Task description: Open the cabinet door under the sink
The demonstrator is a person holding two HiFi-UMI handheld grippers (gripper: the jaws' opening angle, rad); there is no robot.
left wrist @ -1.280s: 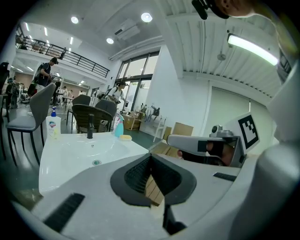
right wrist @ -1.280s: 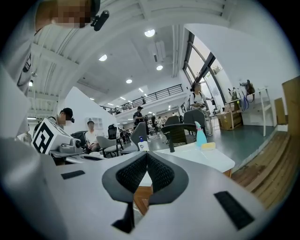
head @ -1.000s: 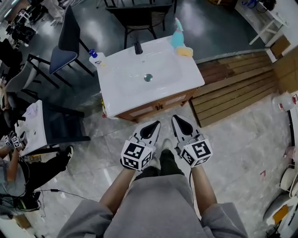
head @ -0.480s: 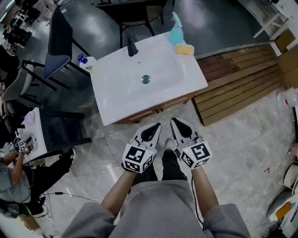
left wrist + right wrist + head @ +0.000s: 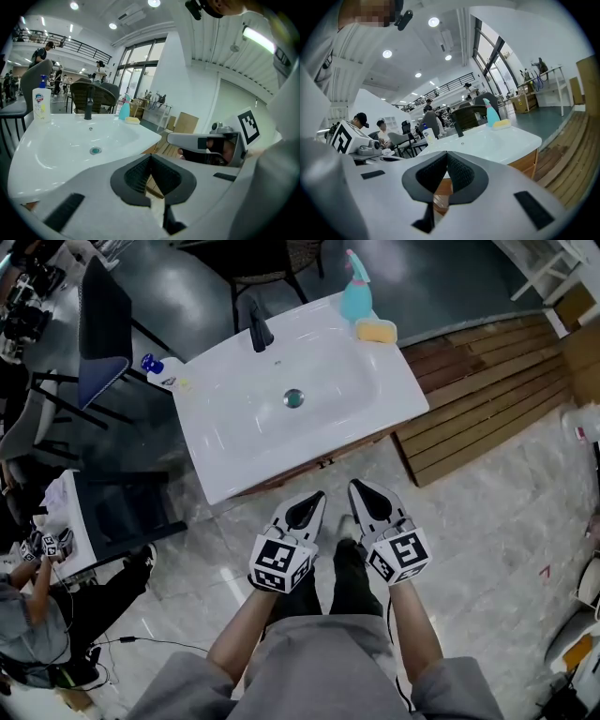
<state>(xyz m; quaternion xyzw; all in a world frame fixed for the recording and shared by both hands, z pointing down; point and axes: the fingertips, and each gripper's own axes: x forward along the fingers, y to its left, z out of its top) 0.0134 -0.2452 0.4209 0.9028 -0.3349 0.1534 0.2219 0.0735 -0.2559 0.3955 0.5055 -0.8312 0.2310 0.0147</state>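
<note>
Cabinet door (image 5: 298, 471) under one sink (image 5: 234, 418); left hand-held gripper (image 5: 315, 496), right hand-held gripper (image 5: 356, 486), both clenched empty.

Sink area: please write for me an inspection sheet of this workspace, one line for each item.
Surface: white sink, basin bare, with a drain and a black faucet.
Job's things: cabinet under the sink; only a strip of its wooden front shows, and the doors look shut.
Clutter: soap bottle, spray bottle and sponge along the sink's back edge.
Grippers: left gripper and right gripper both shut, empty, side by side short of the cabinet.
Cables: one thin cable on the floor, at the left.
Surroundings: chair, wooden decking, seated person.
</note>
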